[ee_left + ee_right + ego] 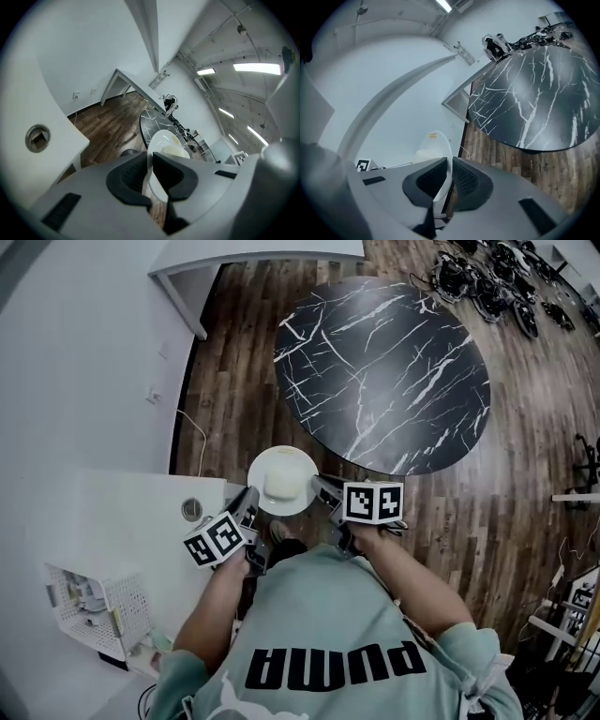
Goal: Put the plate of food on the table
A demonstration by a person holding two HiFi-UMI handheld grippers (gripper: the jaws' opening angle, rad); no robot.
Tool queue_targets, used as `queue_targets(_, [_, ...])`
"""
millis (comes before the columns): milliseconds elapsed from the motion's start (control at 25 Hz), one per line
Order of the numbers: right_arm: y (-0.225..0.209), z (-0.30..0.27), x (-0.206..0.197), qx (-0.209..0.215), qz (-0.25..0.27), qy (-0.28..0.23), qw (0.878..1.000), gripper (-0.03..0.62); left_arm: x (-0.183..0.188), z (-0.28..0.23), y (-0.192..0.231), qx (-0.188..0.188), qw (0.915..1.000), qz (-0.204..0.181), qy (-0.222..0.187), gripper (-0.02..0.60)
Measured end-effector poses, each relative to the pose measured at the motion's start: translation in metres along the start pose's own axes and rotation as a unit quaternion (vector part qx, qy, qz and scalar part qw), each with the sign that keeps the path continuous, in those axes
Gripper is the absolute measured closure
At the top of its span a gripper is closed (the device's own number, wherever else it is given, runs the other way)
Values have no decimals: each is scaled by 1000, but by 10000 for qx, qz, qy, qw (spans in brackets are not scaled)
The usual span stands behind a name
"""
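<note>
A round white plate (302,465) carries a pale lump of food (281,487) and hangs above the wood floor, short of the black marble table (384,371). My left gripper (251,505) is shut on the plate's left rim, my right gripper (322,487) on its right rim. In the left gripper view the plate (161,140) runs edge-on between the dark pads (129,174), with the food (176,151) beyond. In the right gripper view the plate (436,140) stands thin between the ribbed pads (465,178), and the marble table (529,103) lies ahead at the right.
A white counter (103,521) with a round cable hole (191,509) lies at the left, a white perforated basket (98,601) below it. A white desk (253,259) stands at the back. Dark gear (497,287) litters the floor at the far right.
</note>
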State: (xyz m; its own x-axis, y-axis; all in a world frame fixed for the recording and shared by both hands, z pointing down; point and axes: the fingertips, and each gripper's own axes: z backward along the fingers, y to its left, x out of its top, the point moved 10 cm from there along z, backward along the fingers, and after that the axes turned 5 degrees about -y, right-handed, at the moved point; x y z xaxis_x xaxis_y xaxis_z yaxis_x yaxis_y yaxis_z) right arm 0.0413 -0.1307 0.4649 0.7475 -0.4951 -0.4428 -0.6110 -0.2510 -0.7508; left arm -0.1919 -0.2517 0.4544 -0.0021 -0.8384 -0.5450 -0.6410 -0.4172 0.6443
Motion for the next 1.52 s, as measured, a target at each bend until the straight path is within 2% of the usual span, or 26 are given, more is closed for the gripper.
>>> queue_targets(440, [-67, 91, 21, -101, -345, -625, 9974, 554, -42, -46, -93, -332, 9983, -441, 202, 537])
queue_targets(920, [-136, 177, 40, -153, -547, -1018, 9932, 554, -96, -88, -179, -503, 9960, -661, 330, 538])
queue_targets(1320, [-177, 227, 52, -310, -796, -1376, 9868, 554, -124, -122, -229, -659, 9927, -826, 582, 538])
queue_targets(1520, [-198, 236, 65, -510, -1004, -1617, 9804, 554, -120, -156, -248, -880, 9878, -1009, 793, 540])
